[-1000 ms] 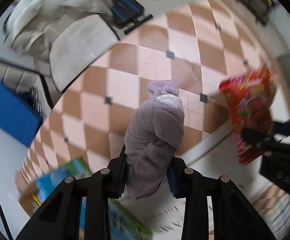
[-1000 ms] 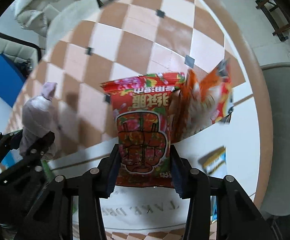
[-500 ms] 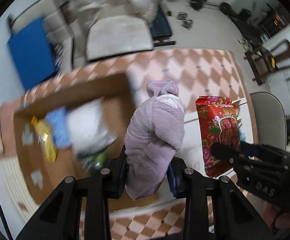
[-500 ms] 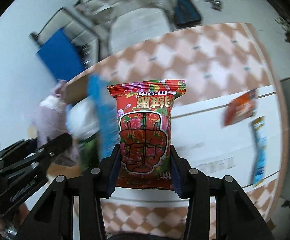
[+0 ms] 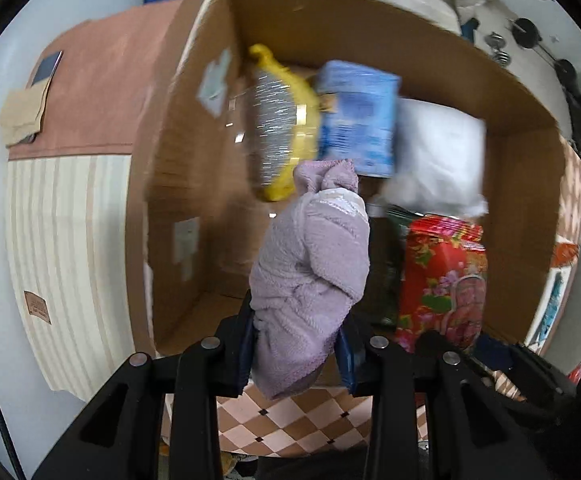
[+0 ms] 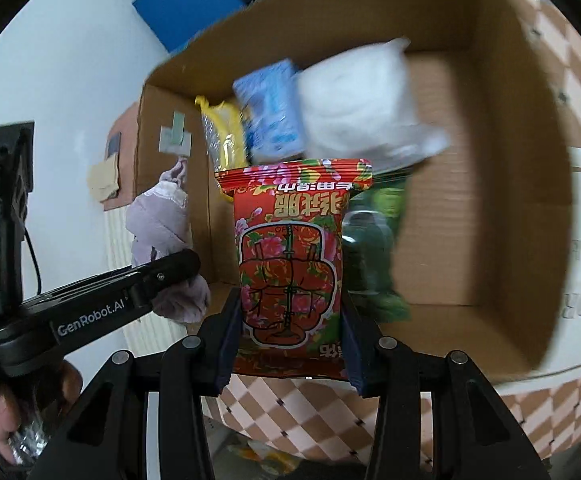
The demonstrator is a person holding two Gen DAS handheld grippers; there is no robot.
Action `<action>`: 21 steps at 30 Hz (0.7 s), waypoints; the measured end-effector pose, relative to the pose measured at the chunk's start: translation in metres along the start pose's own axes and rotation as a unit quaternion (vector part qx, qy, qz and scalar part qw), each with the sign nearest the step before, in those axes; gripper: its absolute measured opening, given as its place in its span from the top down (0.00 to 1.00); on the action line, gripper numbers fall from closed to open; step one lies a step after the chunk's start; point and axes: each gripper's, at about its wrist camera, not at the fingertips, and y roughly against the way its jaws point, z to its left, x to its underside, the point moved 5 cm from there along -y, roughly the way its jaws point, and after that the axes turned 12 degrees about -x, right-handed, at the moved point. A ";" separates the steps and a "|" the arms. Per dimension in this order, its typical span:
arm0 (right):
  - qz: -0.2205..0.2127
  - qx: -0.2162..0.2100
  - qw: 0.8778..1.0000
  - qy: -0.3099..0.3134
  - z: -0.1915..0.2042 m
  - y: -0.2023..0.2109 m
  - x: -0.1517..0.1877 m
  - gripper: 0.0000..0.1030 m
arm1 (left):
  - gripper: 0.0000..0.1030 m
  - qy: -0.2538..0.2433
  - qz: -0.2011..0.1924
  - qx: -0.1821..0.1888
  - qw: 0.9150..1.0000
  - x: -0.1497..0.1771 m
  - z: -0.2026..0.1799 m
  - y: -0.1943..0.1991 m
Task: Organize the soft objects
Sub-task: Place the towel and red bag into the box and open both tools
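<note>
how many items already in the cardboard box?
4 visible: yellow bag at the left, blue pack beside it, white pack at the right, green bag below it. More may be hidden underneath.

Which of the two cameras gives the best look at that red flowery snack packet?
The right wrist view. There the red flower-printed foil snack packet faces the lens, centred and sharp, clamped in the right hand-held gripper. The left wrist view shows only a slanted, partly hidden side of it at the right, over the brown cardboard box.

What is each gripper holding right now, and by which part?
The left gripper pinches the lilac fleece bundle near its lower end. The right gripper clamps the red flowered packet across its lower sides.
</note>
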 end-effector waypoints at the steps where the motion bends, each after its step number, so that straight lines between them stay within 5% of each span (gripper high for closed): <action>1: 0.002 0.003 1.000 0.002 0.004 -0.010 -0.001 0.54 | 0.70 -0.002 0.005 0.002 1.000 -0.002 0.001 -0.004; 12: 0.034 0.057 0.998 0.019 0.009 -0.061 -0.012 0.51 | 0.64 -0.032 0.046 -0.018 0.998 -0.015 -0.001 -0.035; 15: 0.030 0.065 0.997 0.030 0.012 -0.059 -0.012 0.20 | 0.55 -0.040 0.033 -0.016 0.999 -0.015 -0.002 -0.028; 21: 0.020 0.080 0.996 0.039 0.022 -0.045 -0.014 0.19 | 0.54 -0.043 0.016 -0.023 0.999 -0.014 -0.001 -0.010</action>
